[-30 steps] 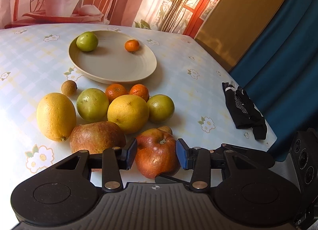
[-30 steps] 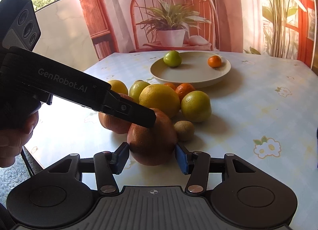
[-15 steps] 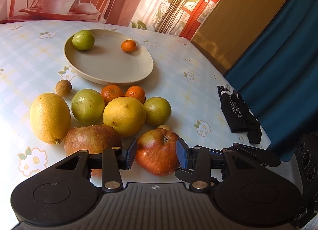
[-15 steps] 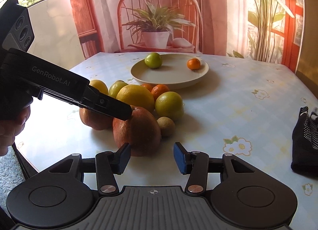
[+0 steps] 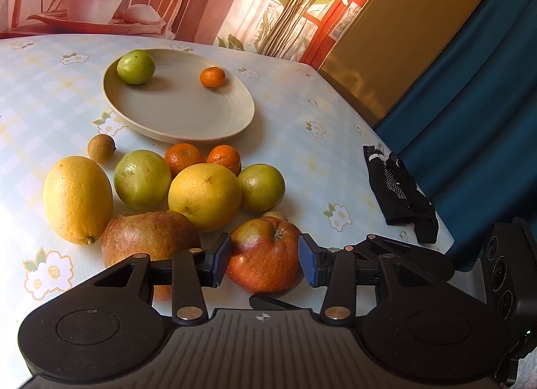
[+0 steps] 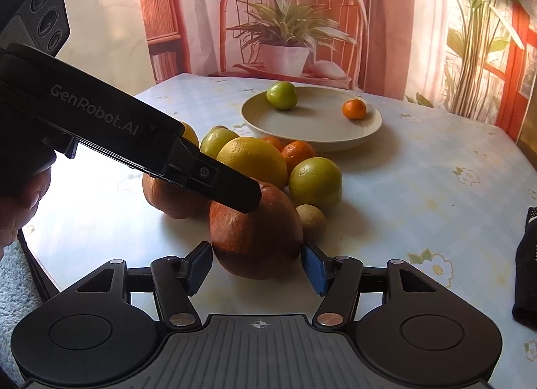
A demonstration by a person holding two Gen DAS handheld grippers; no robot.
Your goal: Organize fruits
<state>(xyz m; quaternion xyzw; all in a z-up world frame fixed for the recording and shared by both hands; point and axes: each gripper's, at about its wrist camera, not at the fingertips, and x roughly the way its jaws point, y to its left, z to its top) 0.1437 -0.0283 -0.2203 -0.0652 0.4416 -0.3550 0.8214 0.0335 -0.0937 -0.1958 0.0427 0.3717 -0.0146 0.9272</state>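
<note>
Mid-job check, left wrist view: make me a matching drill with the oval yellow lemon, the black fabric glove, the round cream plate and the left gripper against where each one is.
1. oval yellow lemon
2. black fabric glove
3. round cream plate
4. left gripper

A. holds one green fruit and one small mandarin
B. straddles a red apple
C. farthest left on the table
D. alone near the right edge

Pairs: 1-C, 2-D, 3-A, 4-B

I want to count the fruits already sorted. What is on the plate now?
On the plate lie a green fruit and a small orange, apart from each other. Nothing covers the plate in either view.
</note>
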